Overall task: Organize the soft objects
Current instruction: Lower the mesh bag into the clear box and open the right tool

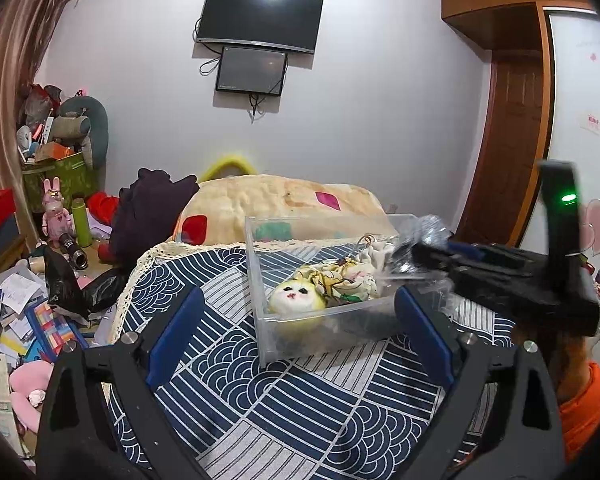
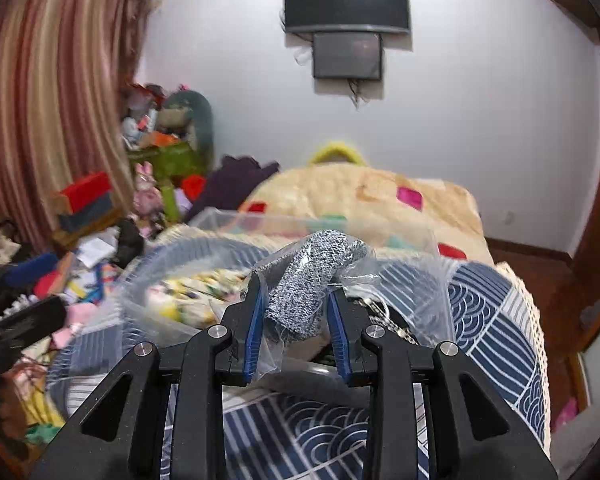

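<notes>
Right gripper carries a bagged grey cloth over the clear bin on the bed.

Near, the left gripper [image 1: 295, 332] hangs over the patterned bed [image 1: 283, 404], jaws spread and holding nothing. The right gripper [image 2: 295, 320] has its jaws pinching a speckled grey cloth [image 2: 304, 292] in a clear plastic bag, at the bin's [image 1: 259, 280] right edge. Inside lie a yellow-and-white plush cat [image 1: 295, 298] and a floral cloth [image 1: 356, 280]. Farther off, a cream blanket [image 1: 283, 200].

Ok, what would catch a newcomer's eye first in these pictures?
The right gripper, its jaws closed on a grey knitted item in a clear bag, held over the clear plastic bin on the patterned bed. Inside the bin, a yellow-and-white plush cat face. The left gripper is open before it.
</notes>
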`<state>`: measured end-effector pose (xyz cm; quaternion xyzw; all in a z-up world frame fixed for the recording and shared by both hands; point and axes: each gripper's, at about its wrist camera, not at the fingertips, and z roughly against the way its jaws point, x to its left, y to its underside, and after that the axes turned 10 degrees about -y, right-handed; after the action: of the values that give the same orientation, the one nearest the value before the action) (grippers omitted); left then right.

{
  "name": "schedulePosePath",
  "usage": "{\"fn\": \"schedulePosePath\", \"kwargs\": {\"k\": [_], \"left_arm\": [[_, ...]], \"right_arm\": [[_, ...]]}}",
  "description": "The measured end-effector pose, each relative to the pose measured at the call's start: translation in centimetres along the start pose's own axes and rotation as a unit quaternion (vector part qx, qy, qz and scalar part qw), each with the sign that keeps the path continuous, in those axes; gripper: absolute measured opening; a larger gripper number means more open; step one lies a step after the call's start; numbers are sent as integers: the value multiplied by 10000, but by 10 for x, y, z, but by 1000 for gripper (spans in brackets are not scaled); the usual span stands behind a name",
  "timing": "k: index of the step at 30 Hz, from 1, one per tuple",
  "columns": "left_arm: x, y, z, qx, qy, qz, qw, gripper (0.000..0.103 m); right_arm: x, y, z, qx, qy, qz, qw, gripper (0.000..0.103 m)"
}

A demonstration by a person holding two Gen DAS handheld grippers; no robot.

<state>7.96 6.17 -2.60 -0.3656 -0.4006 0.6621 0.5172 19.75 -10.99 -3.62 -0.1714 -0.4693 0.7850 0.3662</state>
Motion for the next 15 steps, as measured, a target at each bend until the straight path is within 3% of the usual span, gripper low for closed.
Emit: {"fn": "schedulePosePath", "kwargs": {"k": [3,5,7,15], "left_arm": [[-4,1,1,-40,4,-77,10000,97],[-5,0,3,-74,-1,-114,9999,97],[-7,-1,5,-117,8,-136,9998,97],[-11,-13,18,-402,75,-81,9991,97]], "right_arm": [[-6,8,-7,205,176,-47,9996,38],[-7,10,-6,234,281,-67,9993,61],[-11,14,3,211,331,-103,9992,68],[-16,9,43,-170,283,-155,9993,69]]}}
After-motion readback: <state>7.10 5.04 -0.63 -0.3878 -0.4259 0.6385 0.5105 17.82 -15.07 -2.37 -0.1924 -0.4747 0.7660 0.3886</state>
